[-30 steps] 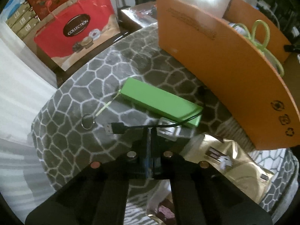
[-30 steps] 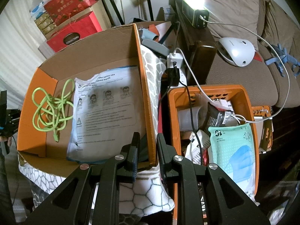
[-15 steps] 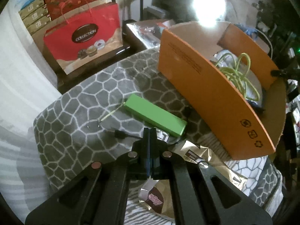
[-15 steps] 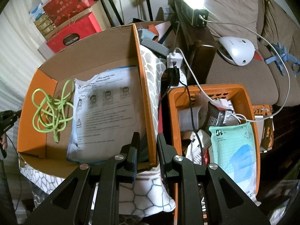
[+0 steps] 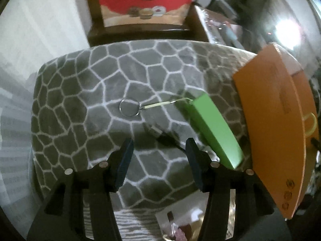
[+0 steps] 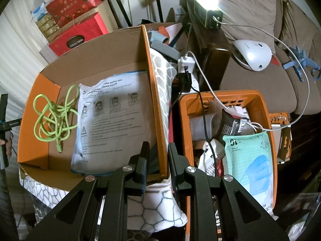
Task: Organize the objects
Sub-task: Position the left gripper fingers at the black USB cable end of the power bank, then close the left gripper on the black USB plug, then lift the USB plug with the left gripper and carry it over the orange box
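Grey blanket (image 5: 112, 92) with pale honeycomb lines covers worktop in left wrist view. Left gripper (image 5: 158, 150) hangs above it, jaws just opened, standing apart, nothing between them. Green power bank (image 5: 215, 130) lies just right of jaws, cord running to key ring (image 5: 129, 106); orange box (image 5: 274, 124) stands beside it.

Right wrist view: right gripper (image 6: 157, 156) jaws clamped on orange box (image 6: 155, 100) wall. Inside box: tangled green cable (image 6: 54, 114), white printed packet (image 6: 112, 116). Orange basket (image 6: 262, 108) of clutter sits to right.
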